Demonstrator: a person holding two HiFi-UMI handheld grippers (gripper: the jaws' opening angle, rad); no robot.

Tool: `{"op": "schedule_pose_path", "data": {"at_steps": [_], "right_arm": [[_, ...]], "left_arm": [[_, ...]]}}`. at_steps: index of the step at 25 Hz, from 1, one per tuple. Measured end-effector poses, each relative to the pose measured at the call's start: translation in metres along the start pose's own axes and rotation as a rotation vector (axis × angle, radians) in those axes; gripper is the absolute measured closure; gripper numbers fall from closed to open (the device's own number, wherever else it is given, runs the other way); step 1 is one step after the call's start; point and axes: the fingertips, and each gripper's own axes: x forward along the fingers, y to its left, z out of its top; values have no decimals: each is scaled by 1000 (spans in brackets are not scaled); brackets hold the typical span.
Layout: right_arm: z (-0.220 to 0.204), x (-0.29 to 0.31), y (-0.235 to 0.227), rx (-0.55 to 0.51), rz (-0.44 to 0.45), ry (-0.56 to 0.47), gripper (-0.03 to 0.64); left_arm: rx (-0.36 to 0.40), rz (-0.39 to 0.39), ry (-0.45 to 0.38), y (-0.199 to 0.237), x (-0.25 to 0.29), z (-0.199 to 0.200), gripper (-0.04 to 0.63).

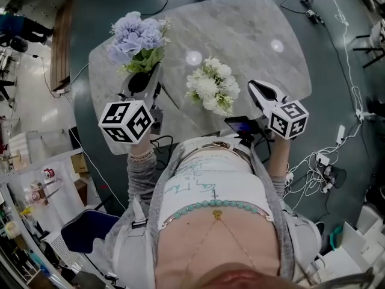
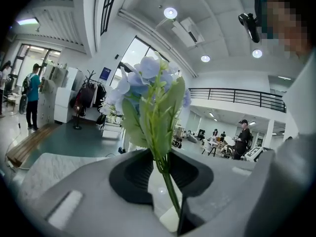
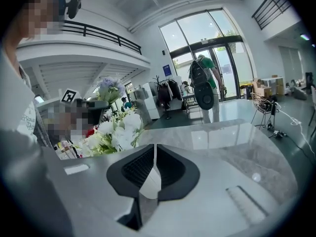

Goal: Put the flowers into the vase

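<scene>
Grips the green stem of the blue flowers (image 2: 148,83) in the left gripper (image 2: 165,181), jaws clamped low down, blooms upright, probably to spare the petals. Holds the right gripper (image 3: 153,174) pressed together on nothing, off to the side, likely to leave room. Further out, on the marble table (image 1: 252,35), white flowers (image 1: 212,86) standing; no vase to make out, perhaps hidden beneath them

Upright blue flowers (image 1: 137,38) beside white bunch (image 1: 212,84)
</scene>
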Motion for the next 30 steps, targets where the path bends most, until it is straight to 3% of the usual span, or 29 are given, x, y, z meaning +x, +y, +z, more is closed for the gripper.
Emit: {"op": "schedule_pose_path", "data": {"at_steps": [16,30], "right_arm": [[14,5,0,-14,11,-22,574],[12,4,-1,-12,10,-23,574]], "left_arm": [[96,-103,-140,-40,-1,74,503],[143,-140,-174,-57,4,86,503]]}}
